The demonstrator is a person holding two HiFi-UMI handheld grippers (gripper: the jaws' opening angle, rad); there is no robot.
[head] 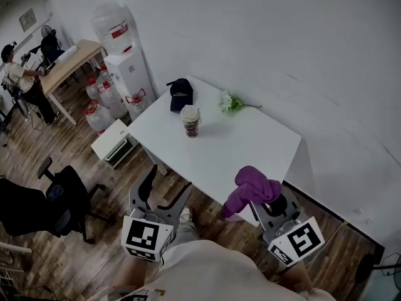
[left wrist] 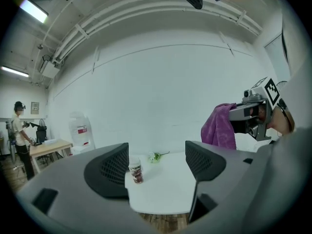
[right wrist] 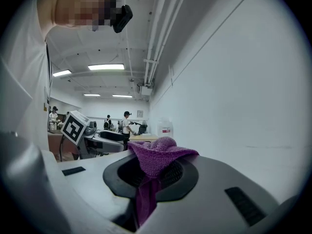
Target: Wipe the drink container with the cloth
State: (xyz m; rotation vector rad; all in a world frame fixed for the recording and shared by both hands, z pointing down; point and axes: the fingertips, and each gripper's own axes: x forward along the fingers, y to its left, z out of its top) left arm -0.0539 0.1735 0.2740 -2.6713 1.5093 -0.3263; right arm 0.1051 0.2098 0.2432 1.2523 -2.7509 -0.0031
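The drink container [head: 190,120], a clear cup with a pale lid and dark contents, stands upright on the white table [head: 238,152] toward its far left. It also shows between the jaws of my left gripper [left wrist: 155,165], far off as a small cup [left wrist: 135,170]. That left gripper [head: 164,196] hangs open and empty below the table's near edge. My right gripper [head: 266,199] is shut on a purple cloth [head: 252,188] near the table's front right corner. The cloth [right wrist: 156,165] bunches up out of the closed jaws; from the left it shows as purple fabric [left wrist: 219,126].
A dark cap [head: 180,93] and a small white flower sprig [head: 230,102] lie at the table's far side. A water dispenser [head: 128,68] with several bottles stands to the left, beside a white box [head: 113,142]. A black office chair [head: 44,199] is at left. A person [head: 22,80] is at a far desk.
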